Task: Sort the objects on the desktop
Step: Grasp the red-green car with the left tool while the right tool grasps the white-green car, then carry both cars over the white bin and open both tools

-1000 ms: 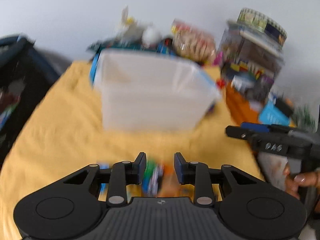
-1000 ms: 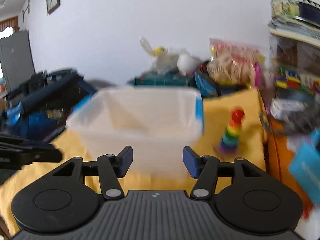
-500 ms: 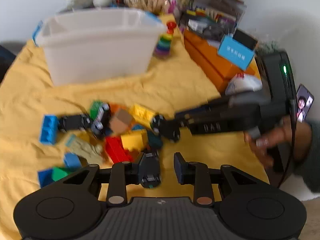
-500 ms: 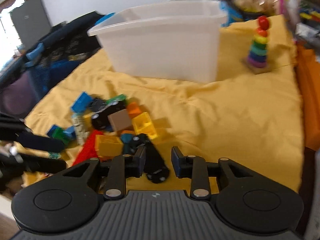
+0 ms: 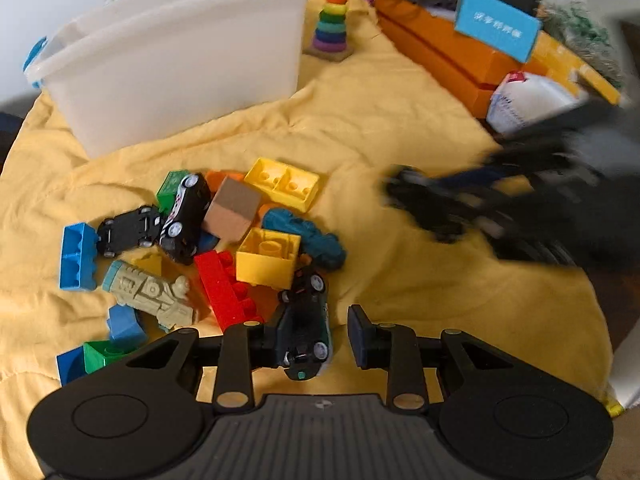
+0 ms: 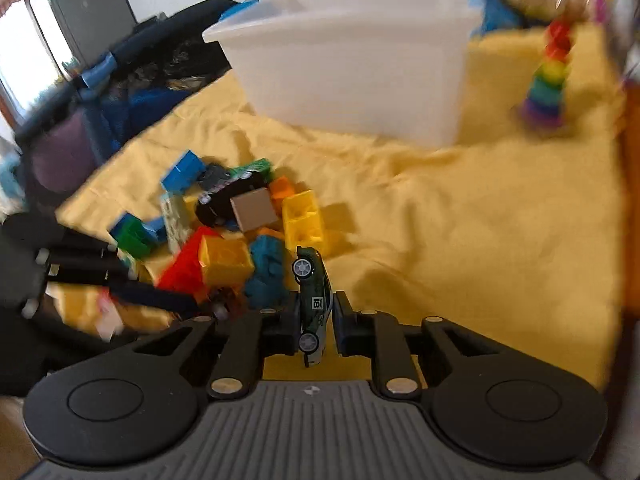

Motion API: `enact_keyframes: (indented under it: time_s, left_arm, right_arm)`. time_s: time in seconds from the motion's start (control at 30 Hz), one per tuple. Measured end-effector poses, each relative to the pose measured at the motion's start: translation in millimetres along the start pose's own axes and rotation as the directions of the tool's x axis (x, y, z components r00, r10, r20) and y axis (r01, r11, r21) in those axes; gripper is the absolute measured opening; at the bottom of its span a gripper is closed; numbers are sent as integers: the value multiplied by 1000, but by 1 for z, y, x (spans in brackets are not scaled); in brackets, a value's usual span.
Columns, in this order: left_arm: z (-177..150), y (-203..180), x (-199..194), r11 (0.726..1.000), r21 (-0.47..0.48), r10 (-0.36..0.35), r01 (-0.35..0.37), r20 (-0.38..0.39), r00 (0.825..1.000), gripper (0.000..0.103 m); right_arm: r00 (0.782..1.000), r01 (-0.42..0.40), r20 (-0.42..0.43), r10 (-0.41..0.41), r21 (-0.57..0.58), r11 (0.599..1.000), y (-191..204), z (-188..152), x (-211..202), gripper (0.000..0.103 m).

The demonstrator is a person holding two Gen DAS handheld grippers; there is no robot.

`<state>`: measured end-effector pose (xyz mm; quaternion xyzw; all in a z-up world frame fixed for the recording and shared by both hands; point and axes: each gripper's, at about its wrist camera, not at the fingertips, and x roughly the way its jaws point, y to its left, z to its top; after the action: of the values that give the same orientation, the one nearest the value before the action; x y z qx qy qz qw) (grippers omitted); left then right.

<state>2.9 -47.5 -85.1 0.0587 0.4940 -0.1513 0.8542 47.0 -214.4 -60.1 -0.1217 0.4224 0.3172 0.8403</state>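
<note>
Right fingers [image 6: 316,320] clamp green car [image 6: 314,304]; left fingers [image 5: 310,338] spread, dark car [image 5: 306,320] between, ungripped.

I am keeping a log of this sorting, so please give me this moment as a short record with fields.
surface: yellow cloth
bin: white tub, behind the toy pile
right gripper: fingers shut on green toy car, held on its side
left gripper: open, dark toy car between its fingers
</note>
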Motion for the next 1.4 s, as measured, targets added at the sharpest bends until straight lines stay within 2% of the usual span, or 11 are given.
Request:
enact_keyframes:
  time_s: [0.07, 0.17, 0.27, 0.33, 0.47, 0.6, 0.8, 0.93, 1.03, 1.1, 1.4]
  left_arm:
    - [0, 10, 2, 998, -54, -12, 12, -8, 1000, 22]
    - [1, 38, 3, 960, -233, -160, 153, -10, 987, 21]
    - [-3, 52, 2, 855, -367, -382, 367, 34, 923, 20]
    - [-3, 44, 7, 845, -357, -423, 399, 13, 906, 20]
    - [-7, 36, 13, 905, -298, -329, 304, -35, 944, 34]
    - [-5, 19, -17, 989, -89, -120, 120, 6, 993, 49]
    - [3, 0, -27, 993, -3, -115, 115, 33, 993, 50]
    - [5, -13, -4, 996, 10, -90, 90, -51, 995, 50]
    - [-1, -9, 8, 986, -40, -163, 160, -76, 984, 48]
    - [-5, -7, 10, 987, -39, -158, 156, -52, 986, 33]
    - [20, 8, -32, 986, -54, -152, 155, 50, 987, 34]
  right_arm:
    - [993, 112, -11, -114, -119, 987, 19, -15, -10, 19]
    - [972, 223, -29, -235, -227, 948, 35, -34, -7, 19]
    - [948, 295, -33, -315, -270, 916, 44, -45, -1, 19]
    - [941, 312, -28, -338, -321, 894, 55, -49, 1, 21]
    - [956, 272, -23, -294, -319, 908, 64, -54, -5, 33]
    - [986, 157, -30, -162, -121, 980, 49, -49, -20, 47]
    - [990, 136, -14, -137, -42, 990, 35, -46, -26, 48]
    - [991, 126, -30, -128, -55, 990, 28, -44, -18, 48]
    - [994, 101, -33, -103, -73, 992, 25, -45, -12, 48]
    - [994, 86, -56, -91, -86, 993, 25, -49, -3, 42]
    - [999, 53, -3, -53, 47, 997, 8, -40, -26, 33]
